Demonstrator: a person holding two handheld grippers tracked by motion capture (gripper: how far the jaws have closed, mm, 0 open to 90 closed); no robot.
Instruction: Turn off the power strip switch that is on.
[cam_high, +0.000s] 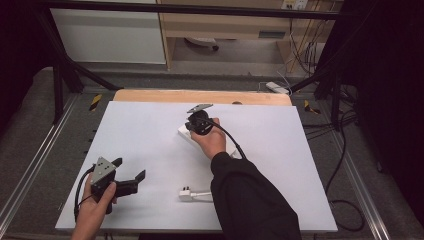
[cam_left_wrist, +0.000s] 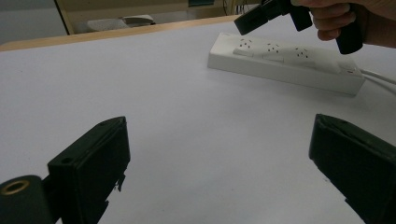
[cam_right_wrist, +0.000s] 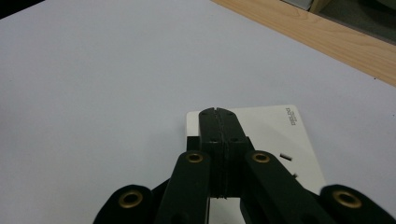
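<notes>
Power strip, white, lies on the white table toward its far side, with its cord end hidden under the person's right hand; three socket groups show along its top in the left gripper view. Right gripper, jaws pressed together with nothing between them, hangs above the near-left end of the strip; in the right gripper view its closed tips point at the strip's end face. Left gripper, jaws spread wide apart and empty, rests low at the near left of the table, well apart from the strip. White plug with its cable lies near the front edge, beside the right sleeve.
</notes>
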